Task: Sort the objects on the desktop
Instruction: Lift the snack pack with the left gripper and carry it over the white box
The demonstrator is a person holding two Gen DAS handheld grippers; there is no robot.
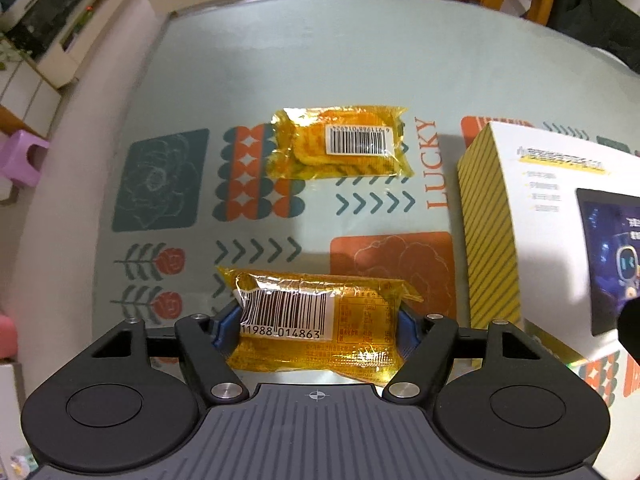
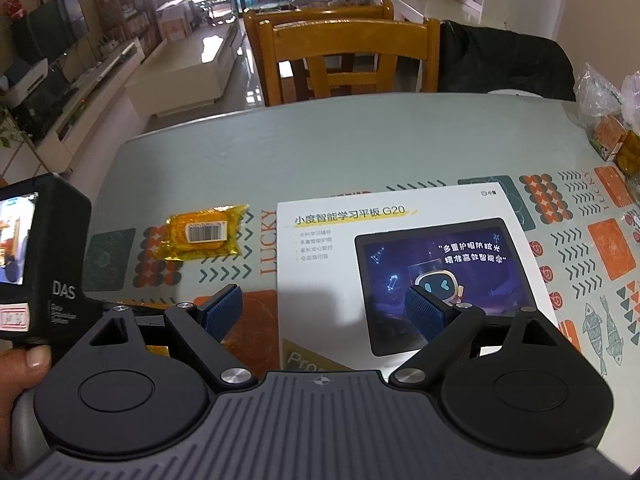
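Glossy crinkled plastic wraps the near packet [image 1: 320,328] (barcode label matt paper); box [image 2: 400,264] smooth card.

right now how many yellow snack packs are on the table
2: one pack between the left gripper fingers, the other pack farther out by the LUCKY print. More may sit unseen in the bags at right.

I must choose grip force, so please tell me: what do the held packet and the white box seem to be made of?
The packet in the left gripper looks like thin, glossy, see-through yellow plastic film: it crinkles, shows bright glare, and carries a paper-like barcode label. The box looks like stiff printed cardboard with a smooth, slightly satin finish: flat faces, sharp edges, striped side. What is inside either, I cannot tell.
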